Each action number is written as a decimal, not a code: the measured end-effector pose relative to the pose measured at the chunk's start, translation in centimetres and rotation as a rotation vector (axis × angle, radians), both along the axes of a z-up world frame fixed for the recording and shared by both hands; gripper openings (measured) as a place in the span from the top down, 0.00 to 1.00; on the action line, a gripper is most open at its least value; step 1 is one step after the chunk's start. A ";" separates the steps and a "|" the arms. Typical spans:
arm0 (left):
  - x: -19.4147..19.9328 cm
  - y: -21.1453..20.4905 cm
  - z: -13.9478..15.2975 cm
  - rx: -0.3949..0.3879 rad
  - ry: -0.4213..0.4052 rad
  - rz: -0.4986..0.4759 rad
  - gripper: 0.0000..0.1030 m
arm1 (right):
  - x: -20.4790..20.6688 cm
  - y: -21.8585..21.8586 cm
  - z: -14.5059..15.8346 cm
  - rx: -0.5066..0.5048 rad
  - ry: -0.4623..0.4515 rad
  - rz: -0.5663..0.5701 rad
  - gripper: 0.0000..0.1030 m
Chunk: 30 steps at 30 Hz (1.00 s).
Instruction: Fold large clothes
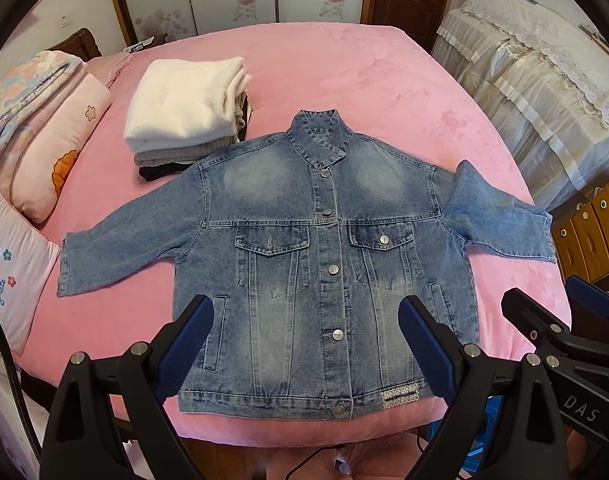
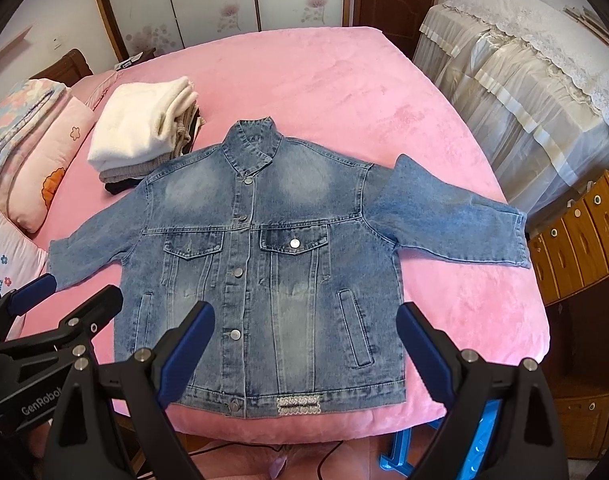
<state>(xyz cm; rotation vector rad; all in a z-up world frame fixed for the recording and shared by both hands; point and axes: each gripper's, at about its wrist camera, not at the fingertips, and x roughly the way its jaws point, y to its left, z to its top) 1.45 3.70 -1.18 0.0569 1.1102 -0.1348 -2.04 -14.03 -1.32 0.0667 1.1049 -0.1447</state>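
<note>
Denim jacket [image 1: 324, 264] lies flat, front up, buttoned, spread on the pink bed cover [image 1: 344, 80], hem toward the near edge of the bed, collar pointing away. Both sleeves are out to the sides, neither folded in; the sleeve on the right-hand side looks slightly lifted or creased at the shoulder. No fold made in the jacket that I can see, so this garment is at the start: laid out, not yet touched.

Left gripper [image 1: 304, 344] hovers above the lower front of the jacket, jaws wide apart, nothing between them. Right gripper [image 2: 306, 344] likewise hangs over the hem area, jaws wide apart, empty. Each gripper shows at the edge of the other's view, so they sit just beside one another.

Stack of folded clothes [image 1: 184, 108] sits at the far left of the bed, white fleecy item on top, grey and dark items under it, just beside the jacket's shoulder, possibly touching. Judging by that, earlier garments are done and this jacket is the one in hand.

Left to do, likely: sleeves in, sides in, fold hem to collar, move to stack. Pillows [image 1: 44, 152] lie well left, clear of work.
</note>
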 end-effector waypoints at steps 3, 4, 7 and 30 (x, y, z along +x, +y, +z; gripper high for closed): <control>0.1 -0.1 0.0 0.001 0.000 0.002 0.10 | 0.0 0.0 0.0 0.001 -0.001 0.001 0.10; 0.1 0.0 0.0 0.001 0.001 0.003 0.10 | -0.1 0.0 0.0 0.002 -0.001 0.000 0.10; 0.0 0.0 0.0 0.000 0.001 0.003 0.10 | -0.1 0.1 0.0 0.007 0.002 -0.002 0.09; 0.5 0.4 0.8 -0.012 0.005 -0.024 0.10 | -1.1 1.1 0.1 0.025 0.000 -0.046 0.10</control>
